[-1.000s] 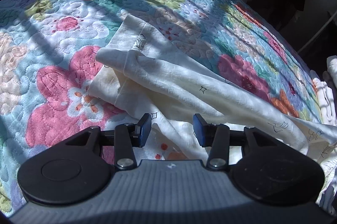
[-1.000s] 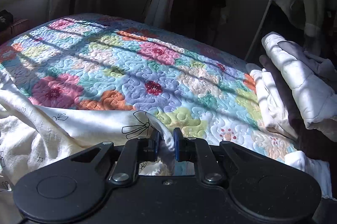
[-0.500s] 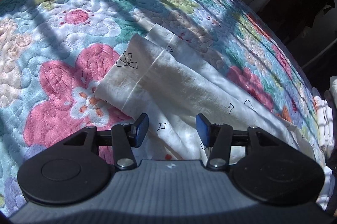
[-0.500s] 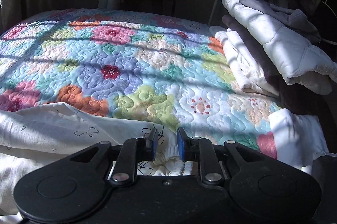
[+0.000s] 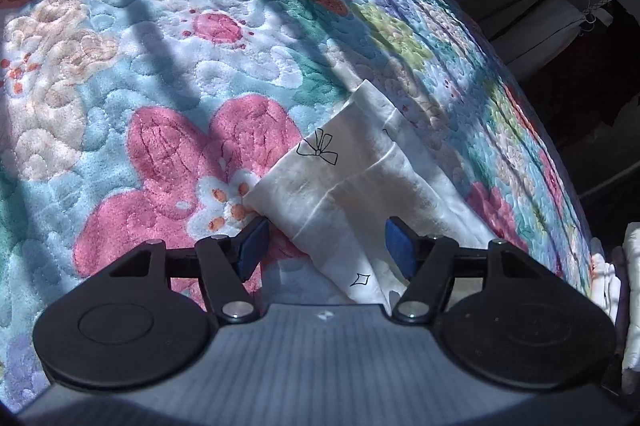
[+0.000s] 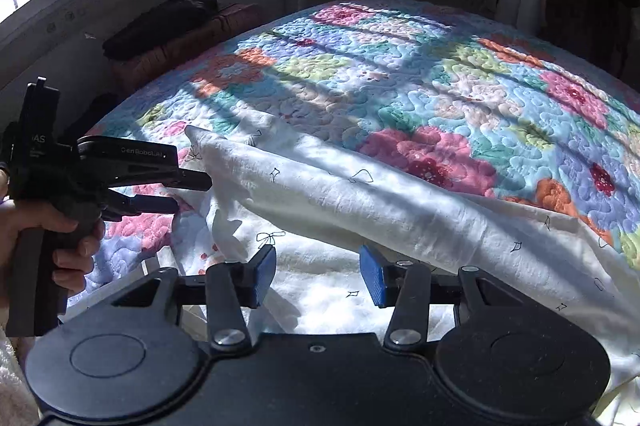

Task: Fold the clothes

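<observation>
Quilted cotton in loud florals fills both my feeds: one bed, covered by one flowered quilt with window-bar shadows striped across it. On it lies one white garment, printed with small black bows and diamonds, stretched in a long loose roll from the lower right toward the quilt's left side, with more of its cloth bunched flat beneath the roll (I cannot make out what kind of garment it is). Its narrow hemmed end rests on a big pink flower, showing one bow print.

At the far right edge of the left wrist view I count one stack of pale folded cloth, well apart from the garment. Beyond the bed's far left corner sits one dark bundle on something brown under the window.

I have two grippers in play. The left gripper hovers low over the hemmed end with its fingers spread wide, the cloth lying between them but not pinched; from the right wrist view I see it side-on, held level by one hand wrapped around its grip, tips at the garment's end. The right gripper points across the bed above the bunched cloth, just beside the roll, its fingers also wide apart and holding nothing.
</observation>
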`<state>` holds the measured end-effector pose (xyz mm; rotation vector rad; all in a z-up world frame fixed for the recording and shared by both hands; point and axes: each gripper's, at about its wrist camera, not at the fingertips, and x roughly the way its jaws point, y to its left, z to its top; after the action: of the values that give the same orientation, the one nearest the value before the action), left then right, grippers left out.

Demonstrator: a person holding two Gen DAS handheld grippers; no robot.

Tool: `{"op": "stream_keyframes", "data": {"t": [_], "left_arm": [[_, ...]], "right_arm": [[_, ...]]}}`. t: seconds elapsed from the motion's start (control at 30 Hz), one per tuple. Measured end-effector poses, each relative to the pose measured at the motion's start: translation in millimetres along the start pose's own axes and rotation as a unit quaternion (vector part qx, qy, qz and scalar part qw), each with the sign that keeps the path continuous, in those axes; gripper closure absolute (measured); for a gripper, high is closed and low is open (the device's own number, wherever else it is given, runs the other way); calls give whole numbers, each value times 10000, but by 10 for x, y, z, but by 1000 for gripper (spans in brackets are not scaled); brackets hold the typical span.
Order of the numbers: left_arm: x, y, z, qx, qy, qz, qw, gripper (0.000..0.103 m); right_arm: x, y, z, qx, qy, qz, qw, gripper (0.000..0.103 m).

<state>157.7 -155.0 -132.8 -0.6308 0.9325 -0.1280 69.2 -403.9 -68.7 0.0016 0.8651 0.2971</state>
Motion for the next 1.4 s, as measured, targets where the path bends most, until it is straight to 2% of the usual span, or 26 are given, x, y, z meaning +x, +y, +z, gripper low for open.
{"op": "stream_keyframes", "data": {"t": [0.07,0.1,0.17,0.2,0.3,0.37,0.4,0.43,0.5,0.57,0.6,0.7,0.77,0.83,0.93,1.0,1.07,1.1,1.2,1.27,1.33,1.4], "left_arm": [[28,28,11,-139,-48,-143,9998,40],[42,29,11,-112,-65,-145,9998,62],[47,-27,0,225,-120,-54,9997,90],[40,-68,-7,433,-141,26,9990,97],[-94,-180,-14,748,-277,172,9967,100],[-268,-204,-25,764,-269,354,9961,100],[-363,-209,-39,774,-238,490,9955,100],[-456,-210,-59,790,-222,631,9946,100],[-621,-182,-128,843,-267,928,9918,100],[-705,-127,-141,778,-147,1079,9910,100],[-714,-93,-127,675,-101,1024,9924,99],[-741,11,-88,367,37,855,9957,97],[-750,66,-68,198,114,762,9968,97],[-700,27,-81,291,80,830,9961,97],[-637,19,-77,280,49,846,9960,93],[-607,61,-62,126,62,763,9970,85],[-578,103,-47,-27,76,679,9977,81],[-563,121,-41,-91,86,638,9979,75],[-500,135,-58,-104,135,597,9981,64],[-477,132,-88,-48,221,591,9980,64],[-506,87,-108,111,275,548,9981,63],[-564,17,-122,330,311,482,9978,61]], "right_arm": [[141,161,-55,-348,307,133,9988,46],[207,250,-106,-627,401,53,9972,44],[291,403,-218,-1185,480,-208,9916,44],[289,413,-237,-1259,450,-262,9907,44],[281,443,-292,-1479,359,-424,9874,45],[276,463,-329,-1625,297,-532,9848,51],[273,474,-348,-1698,267,-585,9834,60],[270,484,-367,-1771,236,-639,9818,79],[265,504,-404,-1916,175,-746,9785,101],[260,524,-441,-2060,114,-854,9748,101],[232,515,-447,-2017,82,-823,9759,101],[26,388,-453,-1343,60,-209,9907,101],[-84,326,-504,-1077,112,127,9940,101],[-165,292,-584,-976,184,336,9945,101],[-206,321,-757,-1220,296,265,9917,101],[-224,296,-812,-1172,389,383,9916,100],[-278,284,-834,-1123,435,581,9910,100],[-316,289,-837,-1150,449,723,9897,99],[-402,347,-894,-1592,563,1217,9781,99],[-389,383,-942,-1765,788,1420,9708,98],[-351,425,-983,-1963,911,1244,9684,92],[-349,404,-963,-1851,853,1122,9726,92]]}}
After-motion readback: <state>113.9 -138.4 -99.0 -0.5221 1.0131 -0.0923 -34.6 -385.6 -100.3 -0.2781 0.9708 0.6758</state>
